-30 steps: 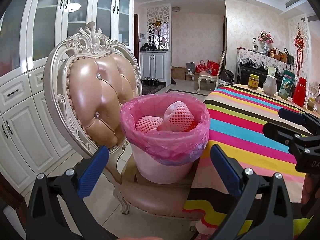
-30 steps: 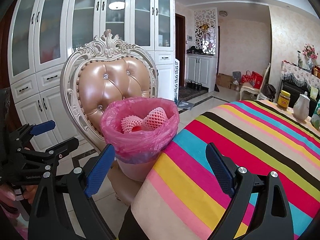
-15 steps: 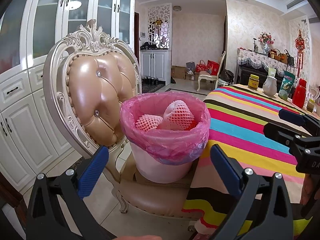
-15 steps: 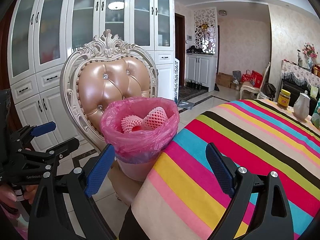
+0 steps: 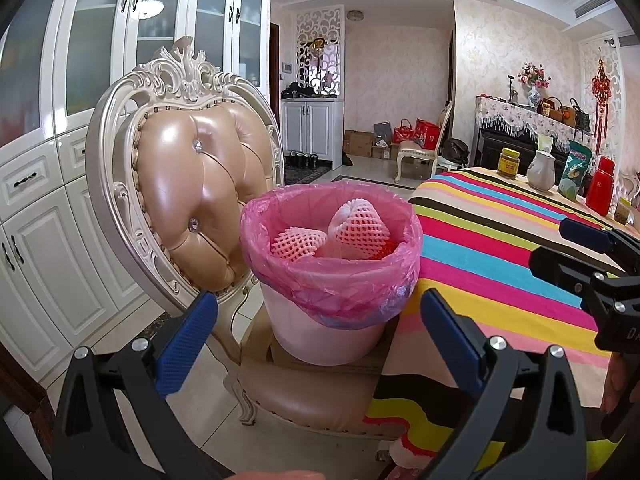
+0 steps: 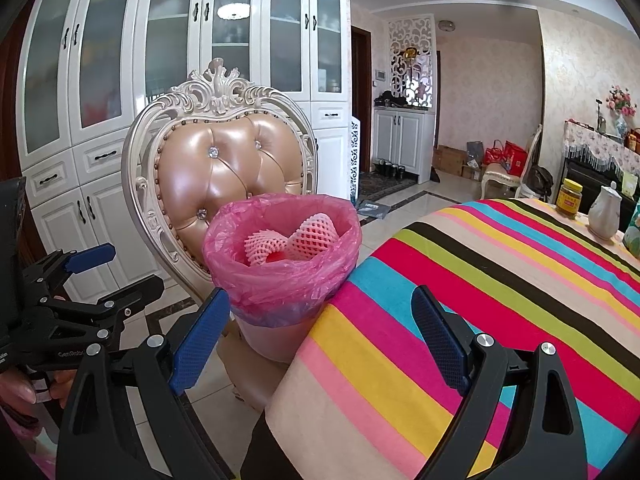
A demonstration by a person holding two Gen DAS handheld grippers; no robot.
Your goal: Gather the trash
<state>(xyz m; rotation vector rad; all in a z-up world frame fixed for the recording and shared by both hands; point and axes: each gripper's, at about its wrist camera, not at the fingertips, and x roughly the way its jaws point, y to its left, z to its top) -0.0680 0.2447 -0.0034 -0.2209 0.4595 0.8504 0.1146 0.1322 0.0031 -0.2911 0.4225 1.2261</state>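
Observation:
A pale pink bin [image 5: 324,332] [image 6: 276,340] lined with a pink plastic bag [image 5: 332,280] [image 6: 280,276] stands on a chair seat beside the striped table. Inside lie white foam fruit nets [image 5: 356,228] [image 6: 308,236] and something red. My left gripper [image 5: 320,332] is open with nothing between its fingers, held in front of the bin. My right gripper [image 6: 320,332] is open and empty too, over the table's near corner, right of the bin. Each gripper shows in the other's view: the right one [image 5: 576,248] and the left one [image 6: 108,268].
The ornate chair [image 5: 192,184] [image 6: 224,176] stands against the striped tablecloth [image 5: 500,248] [image 6: 500,288]. A jar [image 5: 509,163], a white jug [image 5: 541,171], a snack bag [image 5: 574,176] and a red flask [image 5: 600,191] stand at the table's far end. White cabinets [image 6: 100,120] line the left wall.
Nearly nothing has changed. Both grippers stay open, and the views drift only slightly.

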